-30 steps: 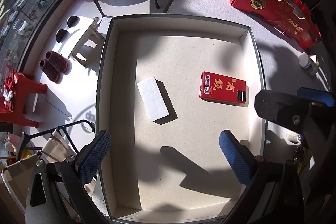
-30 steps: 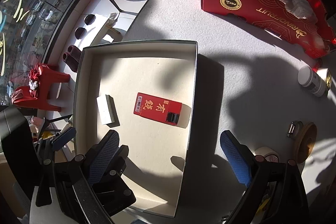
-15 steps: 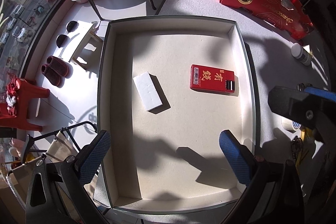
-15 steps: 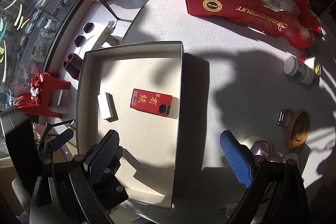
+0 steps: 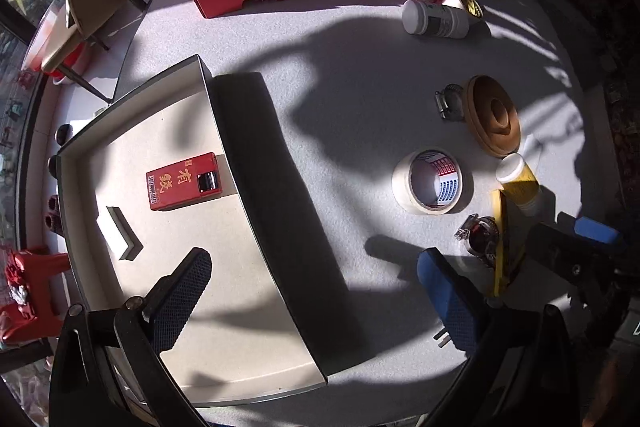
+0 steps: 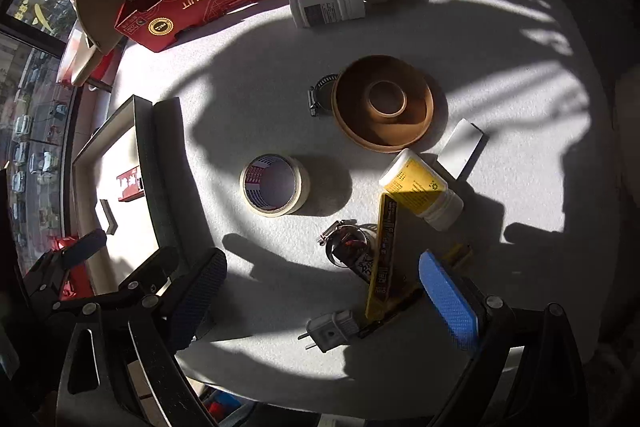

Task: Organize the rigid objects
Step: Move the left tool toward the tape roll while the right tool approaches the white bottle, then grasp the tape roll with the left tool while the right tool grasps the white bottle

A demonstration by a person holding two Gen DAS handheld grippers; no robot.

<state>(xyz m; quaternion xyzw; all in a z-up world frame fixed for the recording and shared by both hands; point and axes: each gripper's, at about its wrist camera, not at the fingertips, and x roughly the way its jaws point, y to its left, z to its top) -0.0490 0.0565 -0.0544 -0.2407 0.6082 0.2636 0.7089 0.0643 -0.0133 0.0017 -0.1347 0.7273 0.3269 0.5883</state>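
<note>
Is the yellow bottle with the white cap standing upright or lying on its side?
Lying on its side. In the right wrist view the yellow bottle shows its whole length along the table, its white cap pointing sideways.

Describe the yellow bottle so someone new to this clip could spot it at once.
Start at the round wooden dish in the middle of the white table. Just below it, nearer the camera, lies the yellow bottle on its side, beside a flat white block. It is the only yellow-bodied, white-capped container; the other bottle is all white.

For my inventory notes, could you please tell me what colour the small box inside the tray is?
The small box is red with gold characters, clearest in the left wrist view.
</note>
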